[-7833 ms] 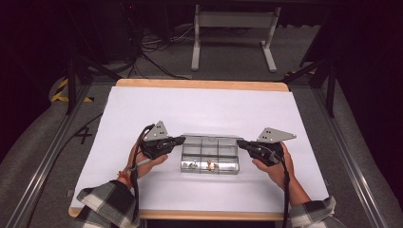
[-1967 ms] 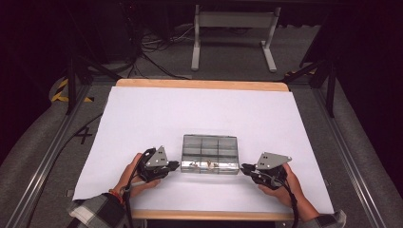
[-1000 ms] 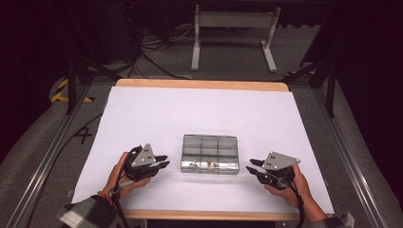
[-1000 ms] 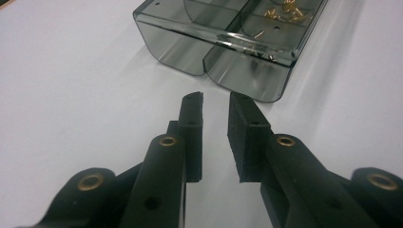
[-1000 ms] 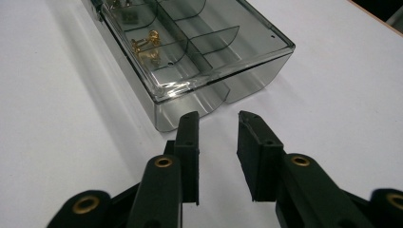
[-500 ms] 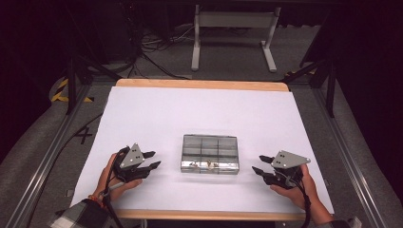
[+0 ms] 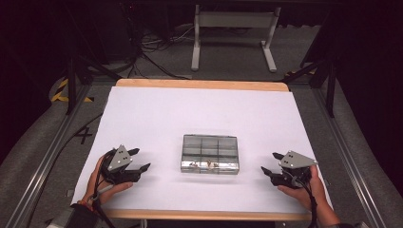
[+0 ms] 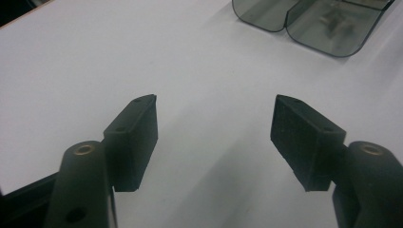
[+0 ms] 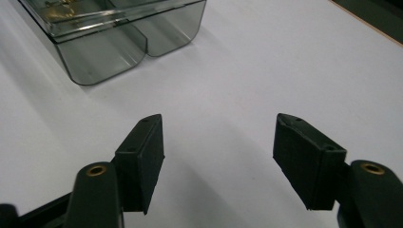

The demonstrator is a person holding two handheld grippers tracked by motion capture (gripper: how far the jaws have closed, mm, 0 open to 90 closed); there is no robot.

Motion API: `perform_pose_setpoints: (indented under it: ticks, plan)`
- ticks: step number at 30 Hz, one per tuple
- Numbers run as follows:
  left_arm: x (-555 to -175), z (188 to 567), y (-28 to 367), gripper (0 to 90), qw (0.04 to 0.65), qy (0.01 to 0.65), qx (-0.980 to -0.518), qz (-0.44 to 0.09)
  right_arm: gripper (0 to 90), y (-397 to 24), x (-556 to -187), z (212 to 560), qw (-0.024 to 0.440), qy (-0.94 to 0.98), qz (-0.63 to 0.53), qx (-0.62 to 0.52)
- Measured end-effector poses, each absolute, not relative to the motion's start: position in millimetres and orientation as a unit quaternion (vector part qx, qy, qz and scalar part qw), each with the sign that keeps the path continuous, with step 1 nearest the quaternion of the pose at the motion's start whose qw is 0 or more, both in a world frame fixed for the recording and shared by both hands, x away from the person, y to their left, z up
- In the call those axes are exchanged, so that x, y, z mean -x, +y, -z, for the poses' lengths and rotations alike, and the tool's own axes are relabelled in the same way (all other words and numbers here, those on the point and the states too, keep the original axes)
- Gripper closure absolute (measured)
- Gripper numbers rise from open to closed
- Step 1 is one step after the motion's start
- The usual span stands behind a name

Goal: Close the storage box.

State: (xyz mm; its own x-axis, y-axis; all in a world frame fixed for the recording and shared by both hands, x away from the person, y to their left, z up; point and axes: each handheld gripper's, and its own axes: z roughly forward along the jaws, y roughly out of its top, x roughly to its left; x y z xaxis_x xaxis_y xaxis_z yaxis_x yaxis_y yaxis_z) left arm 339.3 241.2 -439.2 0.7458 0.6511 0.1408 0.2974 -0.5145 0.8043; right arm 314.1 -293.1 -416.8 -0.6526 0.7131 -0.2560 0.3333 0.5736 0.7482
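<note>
A clear smoky plastic compartment box [image 7: 209, 153] lies in the middle of the white table, with small metal bits in its near row. Its corner appears in the left gripper view [image 8: 309, 21] and in the right gripper view [image 9: 114, 33]. My left gripper [image 7: 139, 159] rests in a hand to the box's left, well apart from it. Its jaws have just been opening and stand open with nothing between them [image 8: 214, 135]. My right gripper [image 7: 272, 163] sits to the box's right, also apart. Its jaws have just been opening too, with bare table between them [image 9: 218, 152].
The white sheet [image 7: 199, 114] covers the table, with a wooden edge [image 7: 202, 84] at the far side. A metal stand [image 7: 233, 33] and cables lie on the floor beyond. Metal rails [image 7: 43, 161] run along both sides.
Both hands have drawn outward from the box, the left leftward and the right rightward. Both pairs of jaws have opened wider.
</note>
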Motion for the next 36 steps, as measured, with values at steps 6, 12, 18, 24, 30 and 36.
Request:
perform_pose_setpoints:
  ticks: [6, 12, 18, 24, 30, 36]
  plan:
    - [-336, 444, 257, 23.6, 0.403, 0.309, -0.83, -0.231, 30.2, -305, -313, 420, 0.293, 0.835, -0.33, -0.327]
    - [-334, 448, 267, 19.2, 0.405, 0.323, -0.822, -0.238, 27.2, -316, -311, 423, 0.303, 0.825, -0.333, -0.341]
    - [-330, 449, 276, 15.5, 0.424, 0.331, -0.809, -0.236, 19.4, -331, -307, 428, 0.316, 0.807, -0.341, -0.364]
    - [-327, 449, 285, 13.3, 0.432, 0.334, -0.801, -0.245, 17.7, -350, -302, 430, 0.32, 0.78, -0.365, -0.394]
    - [-325, 449, 291, 11.9, 0.445, 0.336, -0.792, -0.247, 17.4, -362, -296, 430, 0.334, 0.765, -0.368, -0.41]
    - [-323, 456, 301, 9.4, 0.459, 0.345, -0.783, -0.239, 15.5, -374, -294, 437, 0.353, 0.74, -0.372, -0.435]
